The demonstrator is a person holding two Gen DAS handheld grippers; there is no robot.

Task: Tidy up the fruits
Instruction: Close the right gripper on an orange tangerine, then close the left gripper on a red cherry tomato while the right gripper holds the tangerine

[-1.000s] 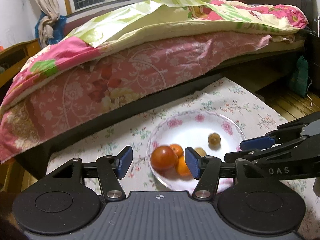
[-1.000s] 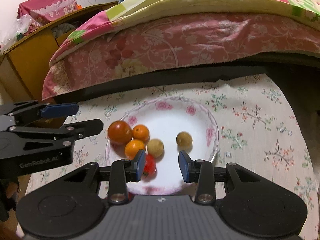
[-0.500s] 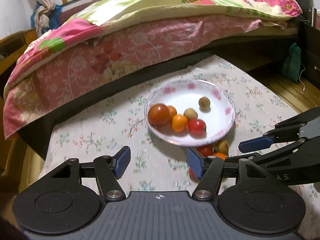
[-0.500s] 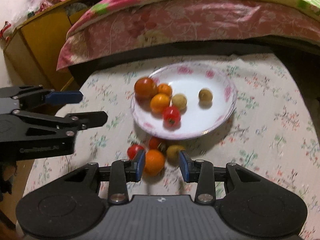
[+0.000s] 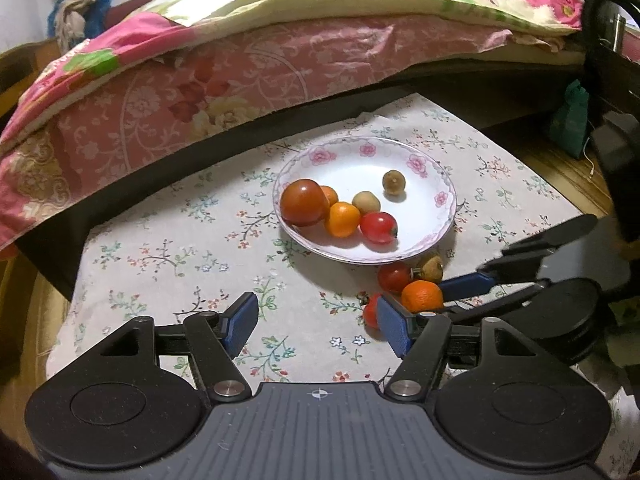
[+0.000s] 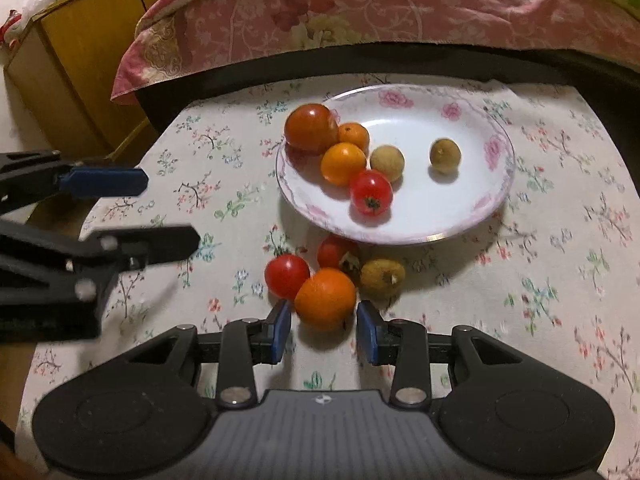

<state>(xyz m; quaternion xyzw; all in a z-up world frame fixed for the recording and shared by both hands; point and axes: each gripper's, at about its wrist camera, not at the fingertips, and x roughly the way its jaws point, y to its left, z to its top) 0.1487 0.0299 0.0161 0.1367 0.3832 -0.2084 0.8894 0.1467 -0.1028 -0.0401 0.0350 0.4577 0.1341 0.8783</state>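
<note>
Both views now sit lower over the bench: the right hand-held gripper (image 6: 324, 330), narrowly spread and empty, nears the orange (image 6: 325, 298) at 6 o'clock of the plate (image 6: 496, 184); next, straddle and pinch it. Left hand-held gripper (image 5: 318, 322) is opening, empty.

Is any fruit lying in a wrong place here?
Yes. Four fruits lie on the tablecloth beside the plate, not on it: an orange, two tomatoes and a brownish fruit.
</note>
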